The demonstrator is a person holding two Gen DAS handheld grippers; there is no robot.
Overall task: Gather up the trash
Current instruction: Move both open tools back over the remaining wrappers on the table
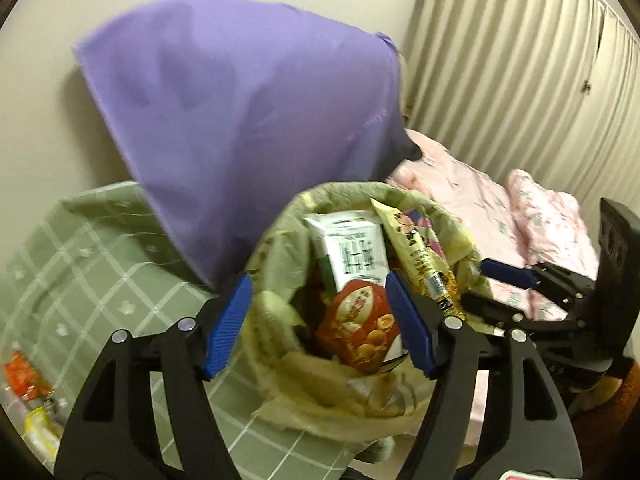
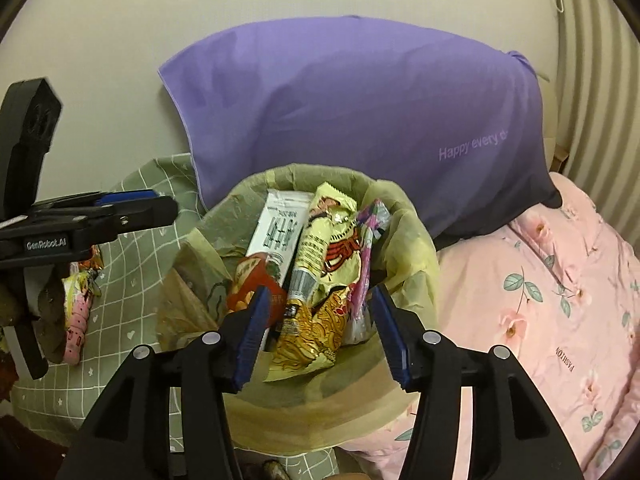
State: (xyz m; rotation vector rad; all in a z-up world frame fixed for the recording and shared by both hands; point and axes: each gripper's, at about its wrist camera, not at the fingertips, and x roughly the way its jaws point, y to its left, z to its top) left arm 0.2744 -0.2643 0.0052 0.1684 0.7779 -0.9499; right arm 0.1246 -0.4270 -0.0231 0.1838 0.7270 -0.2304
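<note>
A bin lined with a yellowish bag [image 1: 276,240] [image 2: 416,248] stands on the bed, full of wrappers: a white carton [image 1: 352,248] [image 2: 276,232], a red snack pack [image 1: 360,328] [image 2: 248,276] and a yellow noodle pack [image 1: 416,248] [image 2: 320,280]. My left gripper [image 1: 320,320] is open and empty above the bin mouth; it also shows at the left of the right wrist view [image 2: 160,208]. My right gripper [image 2: 320,336] is open and empty over the bin; it shows in the left wrist view [image 1: 480,280]. Loose wrappers [image 1: 32,392] [image 2: 80,300] lie on the green sheet.
A purple pillow [image 1: 240,112] [image 2: 360,120] leans on the wall behind the bin. A green checked sheet [image 1: 80,264] [image 2: 132,280] lies left, a pink floral quilt [image 1: 520,216] [image 2: 560,300] right. Pleated curtains [image 1: 520,60] hang at the far right.
</note>
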